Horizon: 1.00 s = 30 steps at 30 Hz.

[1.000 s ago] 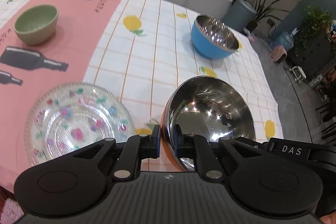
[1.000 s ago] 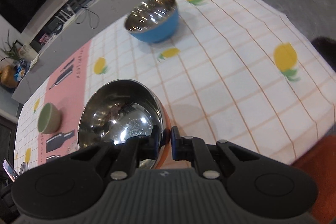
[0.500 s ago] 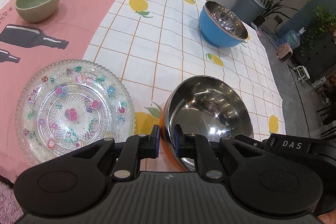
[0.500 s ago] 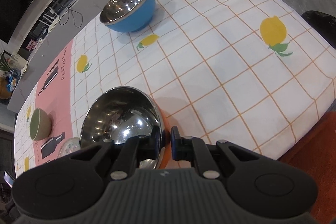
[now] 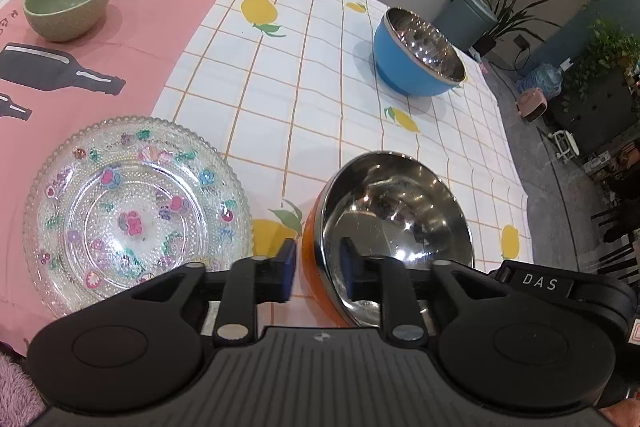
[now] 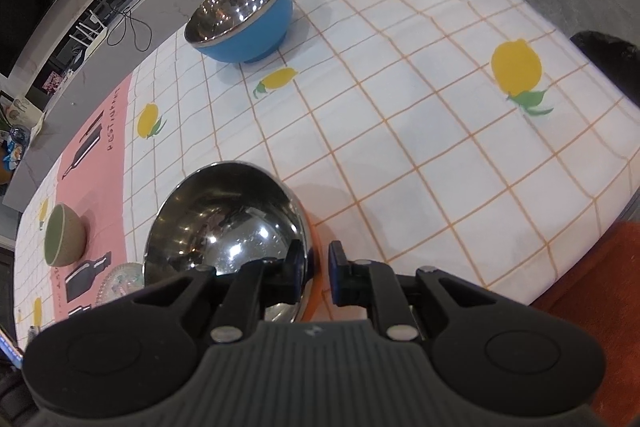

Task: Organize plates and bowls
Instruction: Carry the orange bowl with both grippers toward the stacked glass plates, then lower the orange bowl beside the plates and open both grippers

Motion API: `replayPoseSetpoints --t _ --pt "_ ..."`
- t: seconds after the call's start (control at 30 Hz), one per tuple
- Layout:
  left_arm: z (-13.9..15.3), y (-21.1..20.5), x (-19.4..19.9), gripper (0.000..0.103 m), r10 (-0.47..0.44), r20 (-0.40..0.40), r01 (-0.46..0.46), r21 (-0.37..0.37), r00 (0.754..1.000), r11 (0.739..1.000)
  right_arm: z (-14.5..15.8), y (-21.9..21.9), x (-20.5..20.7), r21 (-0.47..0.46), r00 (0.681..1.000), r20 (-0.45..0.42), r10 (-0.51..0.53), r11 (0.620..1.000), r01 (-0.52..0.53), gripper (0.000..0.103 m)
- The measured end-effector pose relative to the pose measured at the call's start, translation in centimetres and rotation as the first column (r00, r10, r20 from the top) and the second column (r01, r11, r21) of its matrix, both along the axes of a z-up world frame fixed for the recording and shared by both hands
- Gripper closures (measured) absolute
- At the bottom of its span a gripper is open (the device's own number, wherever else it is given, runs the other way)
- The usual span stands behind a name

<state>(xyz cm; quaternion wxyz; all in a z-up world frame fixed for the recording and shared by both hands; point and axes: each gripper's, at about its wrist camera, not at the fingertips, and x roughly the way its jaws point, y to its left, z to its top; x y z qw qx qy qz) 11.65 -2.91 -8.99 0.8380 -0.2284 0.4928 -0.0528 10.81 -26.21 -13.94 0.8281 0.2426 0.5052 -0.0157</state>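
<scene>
Both jaws opening astride the orange steel bowl's (image 5: pixel 394 223) rim: left gripper (image 5: pixel 317 273), right gripper (image 6: pixel 316 273). Widen fully, then lift clear without nudging it.

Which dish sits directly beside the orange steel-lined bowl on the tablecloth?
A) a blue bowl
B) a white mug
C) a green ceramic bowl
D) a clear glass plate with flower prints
D: the glass plate lies just beside the orange bowl; the others stand farther off.
</scene>
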Motion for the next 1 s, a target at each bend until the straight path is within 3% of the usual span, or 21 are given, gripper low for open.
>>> replayPoseSetpoints --t 0.03,0.1,0.23,0.4,0.57,0.87,1.0 --pt "0.1 0.1 0.1 0.072 0.003 0.003 -0.003 0.000 1.000 1.000 0.1 0.0 0.0 -0.005 1.000 0.005 -0.004 1.000 0.004 0.085" --pt "0.3 0.1 0.1 0.069 0.004 0.012 -0.004 0.016 1.000 1.000 0.3 -0.2 -0.1 -0.002 1.000 0.016 -0.015 1.000 0.015 0.069" --pt "1.0 0.4 0.2 0.059 0.001 0.046 -0.002 0.023 0.999 1.000 0.7 -0.2 -0.1 0.010 0.999 0.028 -0.016 1.000 0.015 0.067" --pt "3.0 1.1 0.8 0.058 -0.016 0.124 0.009 0.055 0.992 0.998 1.8 -0.1 -0.3 -0.009 0.997 0.076 -0.001 1.000 0.002 0.066" --pt "4.9 0.8 2.2 0.057 -0.099 0.166 0.085 0.090 0.981 0.992 3.0 -0.2 0.2 -0.022 0.993 0.121 0.008 1.000 -0.005 0.064" --pt "7.5 -1.6 6.2 0.057 -0.275 0.180 0.249 0.155 0.945 0.956 4.9 -1.0 3.3 -0.048 0.987 0.155 0.035 0.998 -0.027 0.058" --pt "8.0 -2.5 8.9 0.057 -0.332 0.148 0.301 0.196 0.932 0.933 5.7 -1.6 5.7 -0.075 0.986 0.163 0.046 0.997 -0.035 0.058"
